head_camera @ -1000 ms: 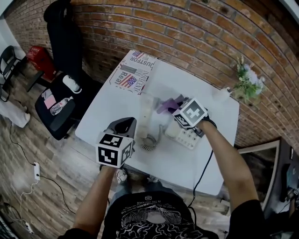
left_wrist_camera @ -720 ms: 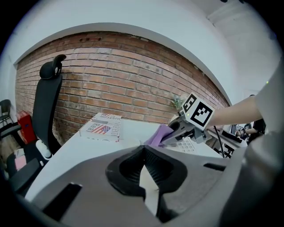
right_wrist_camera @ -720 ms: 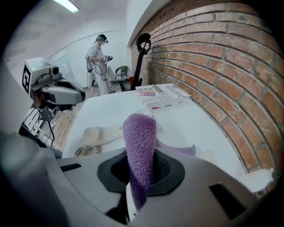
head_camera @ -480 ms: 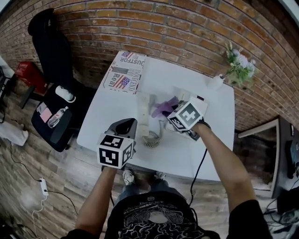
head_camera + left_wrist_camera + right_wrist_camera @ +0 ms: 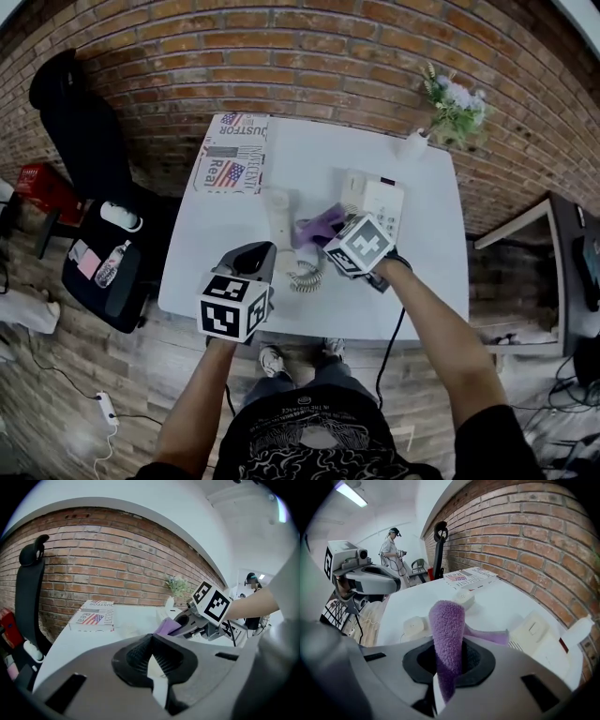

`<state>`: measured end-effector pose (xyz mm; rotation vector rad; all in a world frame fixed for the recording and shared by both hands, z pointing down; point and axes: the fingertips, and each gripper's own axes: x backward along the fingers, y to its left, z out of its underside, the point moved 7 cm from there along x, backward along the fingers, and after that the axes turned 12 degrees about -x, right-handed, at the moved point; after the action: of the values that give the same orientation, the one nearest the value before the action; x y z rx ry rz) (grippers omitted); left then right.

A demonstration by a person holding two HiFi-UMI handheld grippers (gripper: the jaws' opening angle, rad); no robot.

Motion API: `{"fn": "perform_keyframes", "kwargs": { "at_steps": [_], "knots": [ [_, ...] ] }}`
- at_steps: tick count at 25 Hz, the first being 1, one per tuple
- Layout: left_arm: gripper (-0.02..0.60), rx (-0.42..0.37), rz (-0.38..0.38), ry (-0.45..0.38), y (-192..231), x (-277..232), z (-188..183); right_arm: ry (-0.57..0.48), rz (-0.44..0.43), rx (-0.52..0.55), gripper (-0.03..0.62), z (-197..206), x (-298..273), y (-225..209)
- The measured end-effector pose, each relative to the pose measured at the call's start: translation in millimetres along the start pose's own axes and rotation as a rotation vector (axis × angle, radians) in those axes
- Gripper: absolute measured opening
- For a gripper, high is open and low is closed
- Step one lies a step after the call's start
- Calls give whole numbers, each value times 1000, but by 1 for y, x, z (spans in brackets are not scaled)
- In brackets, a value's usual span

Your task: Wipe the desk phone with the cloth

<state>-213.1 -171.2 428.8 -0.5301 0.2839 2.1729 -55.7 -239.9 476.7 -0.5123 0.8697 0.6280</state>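
The right tongs [image 5: 330,240] grip the purple cloth [image 5: 317,225], and the desk phone [image 5: 375,199] sits on the worktop [image 5: 427,267] just beyond them, slightly to the right. The left tongs [image 5: 251,255], pressed together and empty, hang farther from it, beside the handset [image 5: 277,214].

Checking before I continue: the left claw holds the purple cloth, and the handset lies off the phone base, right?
No. The right claw holds the purple cloth, as the right gripper view shows. The handset does lie off the phone base.
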Motion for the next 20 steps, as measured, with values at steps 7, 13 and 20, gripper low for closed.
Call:
{"fn": "perform_keyframes", "kwargs": {
  "at_steps": [7,13,20],
  "knots": [
    [5,-48,57,-2,-5,-1,-3,-59,3,-80,44,12,7,16],
    [5,-80,91,-24,-11,-6,-18,-199,38,-152,44,10,42,18],
    [5,-122,113,-55,-18,-14,-46,-398,140,-246,44,12,111,7]
  ]
}}
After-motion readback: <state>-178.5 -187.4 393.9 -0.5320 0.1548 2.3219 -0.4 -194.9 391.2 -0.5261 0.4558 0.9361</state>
